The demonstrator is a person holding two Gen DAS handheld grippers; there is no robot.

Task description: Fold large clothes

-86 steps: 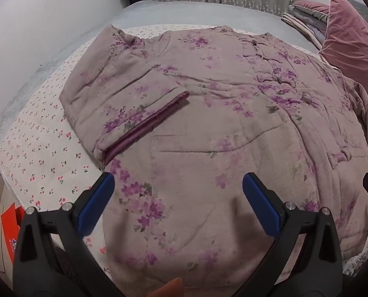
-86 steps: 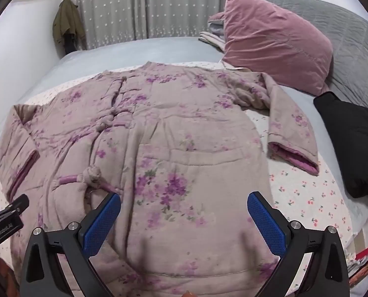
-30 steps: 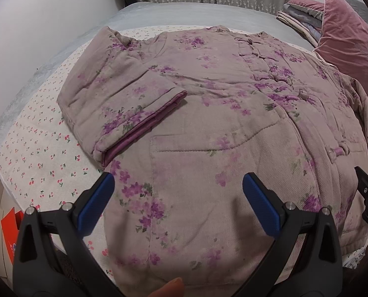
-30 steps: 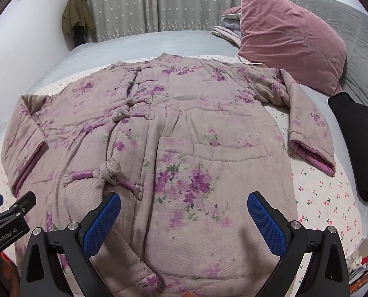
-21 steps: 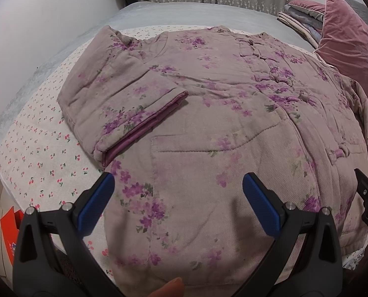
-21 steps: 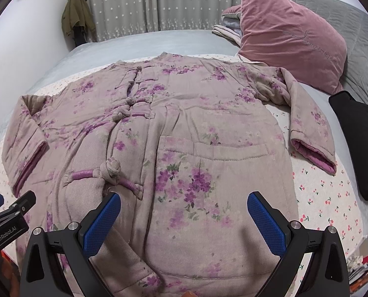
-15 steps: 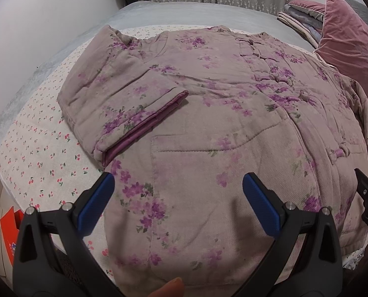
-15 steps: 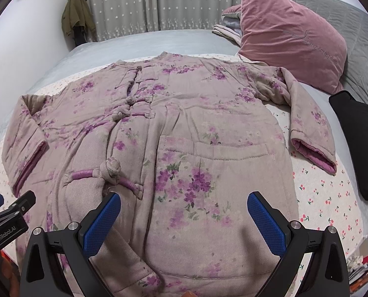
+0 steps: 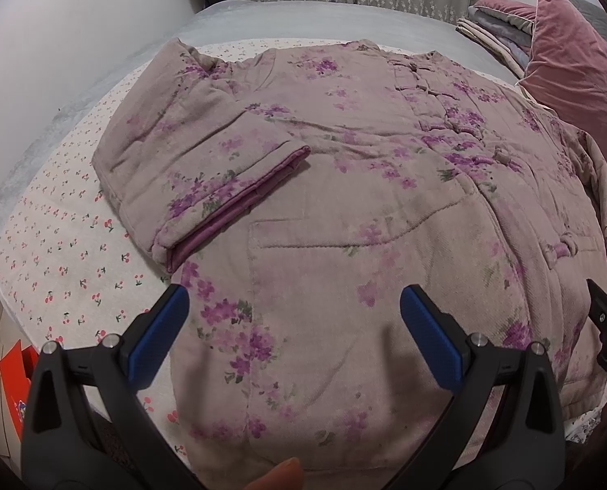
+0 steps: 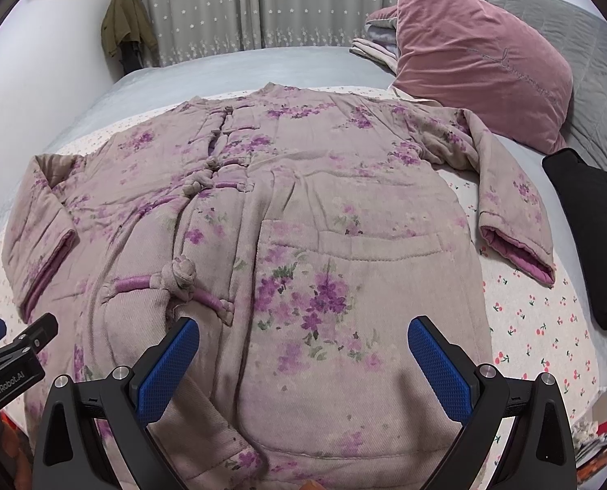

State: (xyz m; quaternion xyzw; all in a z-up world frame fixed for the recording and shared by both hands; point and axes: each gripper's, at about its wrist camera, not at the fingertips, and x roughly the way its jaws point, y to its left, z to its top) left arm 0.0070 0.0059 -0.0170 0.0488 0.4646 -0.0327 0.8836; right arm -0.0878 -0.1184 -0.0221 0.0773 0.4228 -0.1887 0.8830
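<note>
A padded mauve jacket with purple flowers (image 9: 385, 188) (image 10: 303, 212) lies face up and spread on the bed, collar far, hem near me. Its left sleeve (image 9: 189, 171) is bent with the cuff pointing in against the body; its right sleeve (image 10: 507, 208) lies out to the side. My left gripper (image 9: 295, 318) is open and empty above the hem's left half. My right gripper (image 10: 303, 351) is open and empty above the hem's right half, near the lowest knot button (image 10: 176, 281).
A cherry-print sheet (image 9: 58, 245) covers the bed under the jacket. A pink velvet pillow (image 10: 479, 57) and a black cushion (image 10: 589, 228) lie at the right. Folded bedding (image 9: 495, 20) sits at the far right. A wall (image 9: 58, 41) runs along the left.
Over the last three seconds both grippers shifted slightly over the hem; in the last second almost nothing moved. Both stay open and empty.
</note>
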